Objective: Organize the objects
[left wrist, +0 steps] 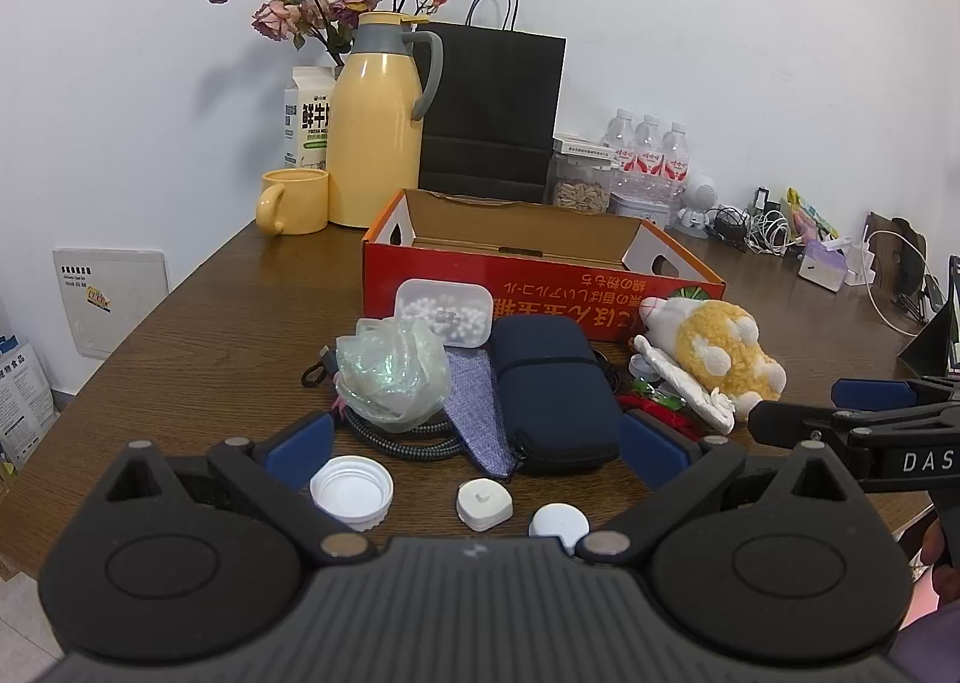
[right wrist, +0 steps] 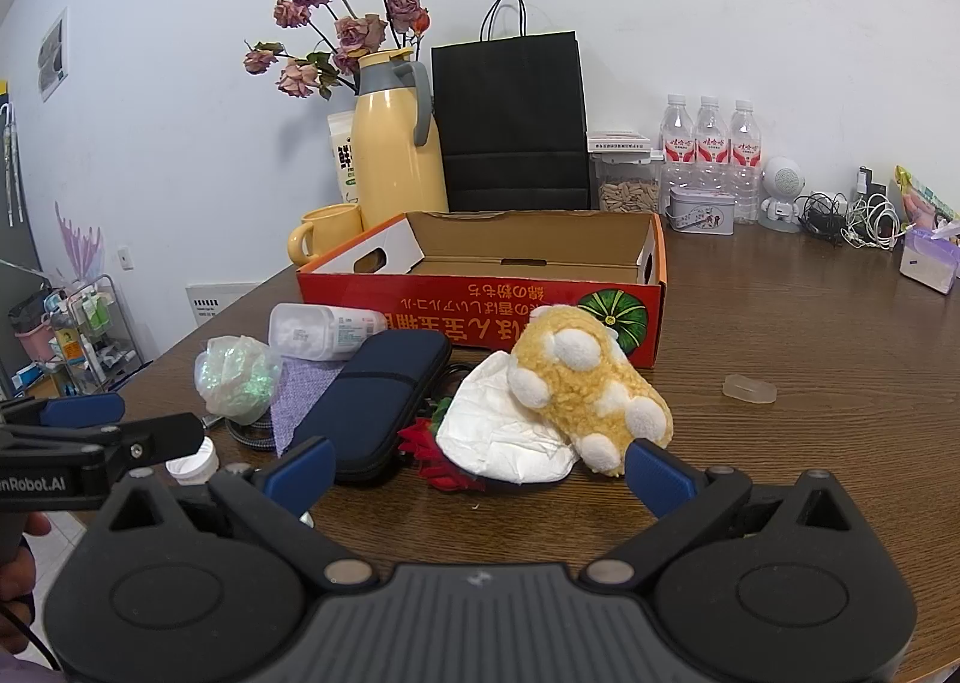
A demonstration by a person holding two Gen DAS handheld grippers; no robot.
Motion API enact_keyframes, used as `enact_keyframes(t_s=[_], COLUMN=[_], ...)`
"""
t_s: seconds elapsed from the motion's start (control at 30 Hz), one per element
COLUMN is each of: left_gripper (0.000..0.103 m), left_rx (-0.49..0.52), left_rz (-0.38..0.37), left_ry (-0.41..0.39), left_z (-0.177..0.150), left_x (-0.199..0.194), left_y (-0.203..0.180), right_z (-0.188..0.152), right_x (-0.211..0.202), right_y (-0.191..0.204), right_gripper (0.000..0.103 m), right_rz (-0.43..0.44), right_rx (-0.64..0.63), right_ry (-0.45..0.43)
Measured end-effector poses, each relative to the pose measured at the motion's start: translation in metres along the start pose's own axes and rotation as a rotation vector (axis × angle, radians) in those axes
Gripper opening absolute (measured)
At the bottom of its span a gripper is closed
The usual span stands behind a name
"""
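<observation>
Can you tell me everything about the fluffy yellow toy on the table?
The plush toy looks like a woolly, golden-yellow stuffed animal with white paw pads and a white end. It lies tipped over, paws facing the camera, on the wooden table just in front of the red cardboard box. It rests partly on a crumpled white cloth-like piece. Neither gripper holds it.

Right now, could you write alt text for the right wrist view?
An open blue-padded right gripper hovers over a brown wooden table, facing a yellow-and-white plush toy on white crumpled paper, with an empty red cardboard box behind.
</observation>
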State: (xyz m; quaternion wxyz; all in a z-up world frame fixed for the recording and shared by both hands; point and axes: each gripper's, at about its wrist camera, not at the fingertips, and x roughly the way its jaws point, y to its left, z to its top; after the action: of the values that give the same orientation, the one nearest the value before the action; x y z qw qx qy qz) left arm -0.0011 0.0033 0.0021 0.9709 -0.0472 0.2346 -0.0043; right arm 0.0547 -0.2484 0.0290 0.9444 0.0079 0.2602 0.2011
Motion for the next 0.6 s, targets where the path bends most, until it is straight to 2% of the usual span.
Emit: enact_keyframes(t_s=[0.6], left_gripper=[0.103], left_rx=[-0.002], left_rz=[-0.001], left_ry=[0.0], left_z=[-0.0001], left_x=[-0.0001], left_y=[0.0003], right_z=[0.0], right_x=[-0.0008], right_y=[0.0006], right_gripper=[0.103], right_rz=[-0.002], right_rx=[-0.002], right_ry=[-0.001])
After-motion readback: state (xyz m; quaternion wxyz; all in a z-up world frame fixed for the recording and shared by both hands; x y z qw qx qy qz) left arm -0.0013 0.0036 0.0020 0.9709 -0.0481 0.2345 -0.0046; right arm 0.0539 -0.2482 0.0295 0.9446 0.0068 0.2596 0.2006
